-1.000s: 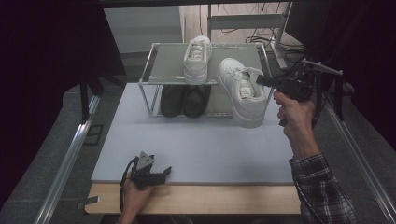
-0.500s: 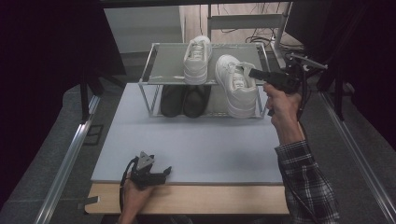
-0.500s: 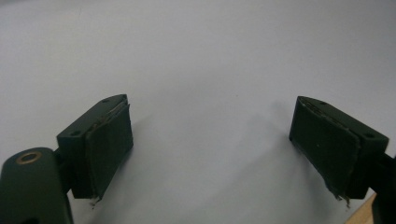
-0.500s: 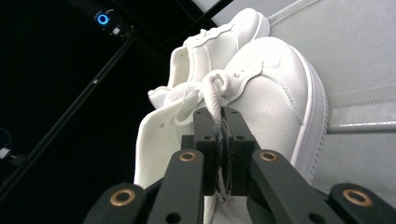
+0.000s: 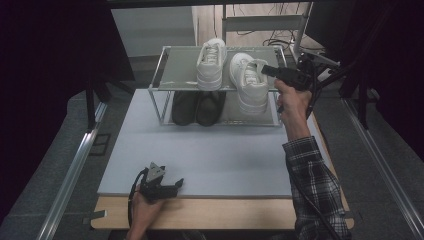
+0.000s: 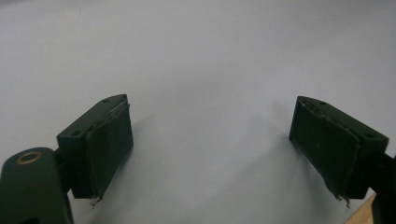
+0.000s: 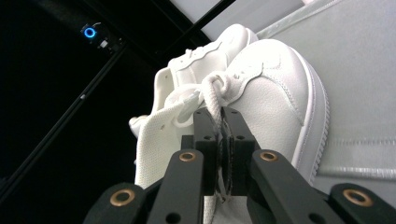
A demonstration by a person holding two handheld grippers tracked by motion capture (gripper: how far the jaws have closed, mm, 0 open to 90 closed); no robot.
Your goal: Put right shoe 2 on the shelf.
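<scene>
My right gripper [image 5: 265, 69] is shut on the tongue and lace of a white sneaker [image 5: 247, 82], toe toward the person. The sneaker is over the right part of the top shelf of a metal shoe rack [image 5: 180, 75], with its toe past the front rail. In the right gripper view the jaws [image 7: 219, 116] pinch the lace of this sneaker [image 7: 275, 93]. Whether its sole touches the shelf I cannot tell. A second white sneaker [image 5: 211, 62] stands on the same shelf just to its left. My left gripper [image 5: 172, 186] lies open on the grey mat [image 6: 201, 56] near the front edge.
A pair of black shoes [image 5: 197, 107] sits on the rack's lower shelf. The grey mat [image 5: 210, 150] covers the table in front of the rack. Metal rails [image 5: 70, 170] run along both sides of the table, and dark curtains surround it.
The right gripper has carried the white sneaker back and to the left, from in front of the rack's right end to over the top shelf beside the other sneaker. The left gripper stayed put.
</scene>
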